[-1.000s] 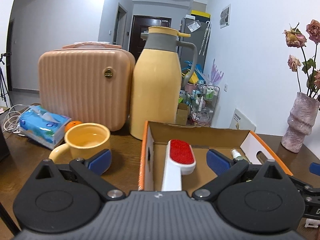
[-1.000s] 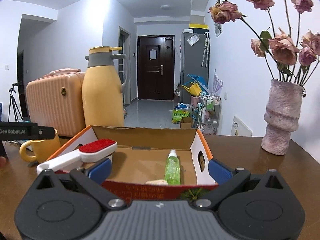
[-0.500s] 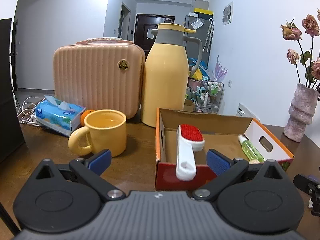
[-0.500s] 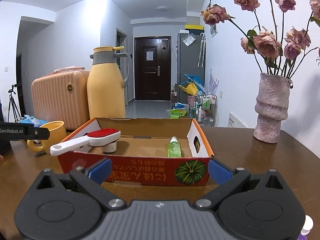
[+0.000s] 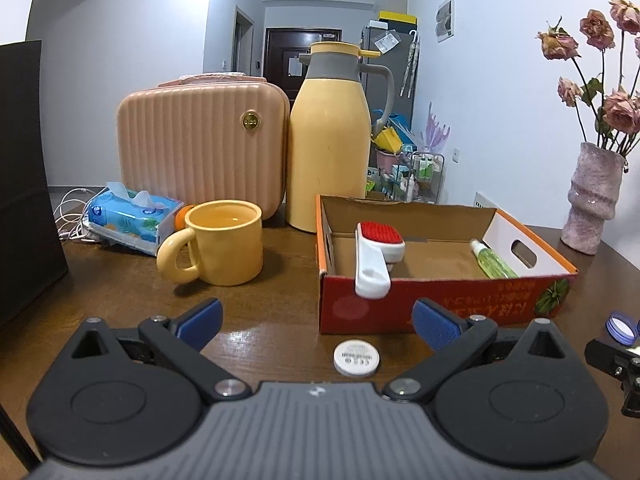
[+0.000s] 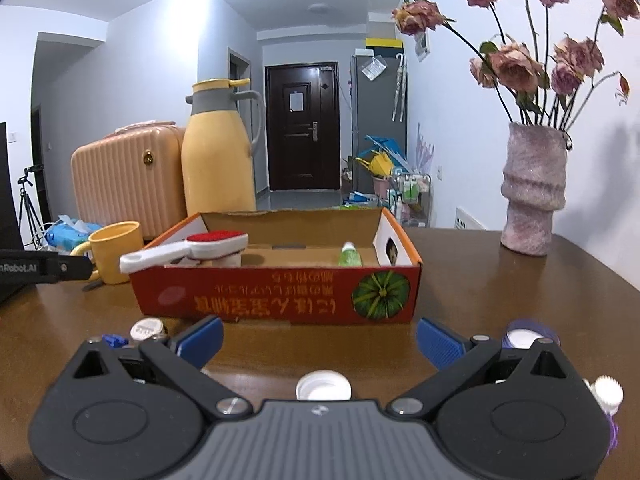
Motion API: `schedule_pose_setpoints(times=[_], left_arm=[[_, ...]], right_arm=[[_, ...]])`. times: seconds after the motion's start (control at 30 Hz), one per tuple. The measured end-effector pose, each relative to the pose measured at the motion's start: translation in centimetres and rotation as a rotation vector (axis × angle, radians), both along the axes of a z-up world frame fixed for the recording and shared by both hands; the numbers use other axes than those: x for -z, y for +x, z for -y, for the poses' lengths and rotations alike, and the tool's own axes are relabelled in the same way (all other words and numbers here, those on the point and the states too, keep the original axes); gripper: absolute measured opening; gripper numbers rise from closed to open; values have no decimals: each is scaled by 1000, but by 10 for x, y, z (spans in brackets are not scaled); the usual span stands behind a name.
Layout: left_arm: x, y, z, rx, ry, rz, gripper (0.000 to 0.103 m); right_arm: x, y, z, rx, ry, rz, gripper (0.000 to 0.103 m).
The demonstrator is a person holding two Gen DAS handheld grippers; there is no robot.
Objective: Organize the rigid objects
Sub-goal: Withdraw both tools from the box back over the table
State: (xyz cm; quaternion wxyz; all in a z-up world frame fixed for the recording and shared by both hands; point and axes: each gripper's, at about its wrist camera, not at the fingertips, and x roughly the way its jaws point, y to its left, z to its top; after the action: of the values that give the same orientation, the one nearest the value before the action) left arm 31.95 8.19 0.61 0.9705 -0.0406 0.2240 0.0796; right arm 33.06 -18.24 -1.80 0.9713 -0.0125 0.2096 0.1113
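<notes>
1. The box (image 5: pixel 440 300) stood on the tabletop (image 5: pixel 280 312), its red front wall facing both grippers.
2. The brush (image 5: pixel 378 246) leaned inside the box at its left end, the white handle poking out over the front wall.
3. A green bottle (image 5: pixel 492 260) lay in the box toward its right end.
4. The left gripper (image 5: pixel 316 322) hung just in front of the box, jaws wide apart and holding nothing.
5. A white cap (image 5: pixel 357 354) lay on the tabletop before the box, between those jaws.
6. The right gripper (image 6: pixel 318 338) also hovered in front of the box, jaws spread and empty.
7. Another white cap (image 6: pixel 323 386) lay in front of the box, between the right jaws; a purple-rimmed lid (image 6: pixel 524 334) sat off the box's front right corner.
8. A yellow mug (image 5: pixel 220 248) stood left of the box.
9. Behind the box stood a thermos (image 5: pixel 332 140); a pink case (image 5: pixel 200 148) stood left of it.
10. A vase (image 6: pixel 534 192) of dried roses stood right of the box, well apart.
</notes>
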Motion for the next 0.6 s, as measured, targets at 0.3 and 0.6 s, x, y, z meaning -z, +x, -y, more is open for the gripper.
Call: schedule_pose_setpoints(times=[0.3,0.6], left_arm=[[5,-23,0,16,-2,-11,103],[9,-37,0,50,-12,-29,103]], right_arm=[[12,-23,13,43,36,-28,103],[18,-36,16,93,8,-15,103]])
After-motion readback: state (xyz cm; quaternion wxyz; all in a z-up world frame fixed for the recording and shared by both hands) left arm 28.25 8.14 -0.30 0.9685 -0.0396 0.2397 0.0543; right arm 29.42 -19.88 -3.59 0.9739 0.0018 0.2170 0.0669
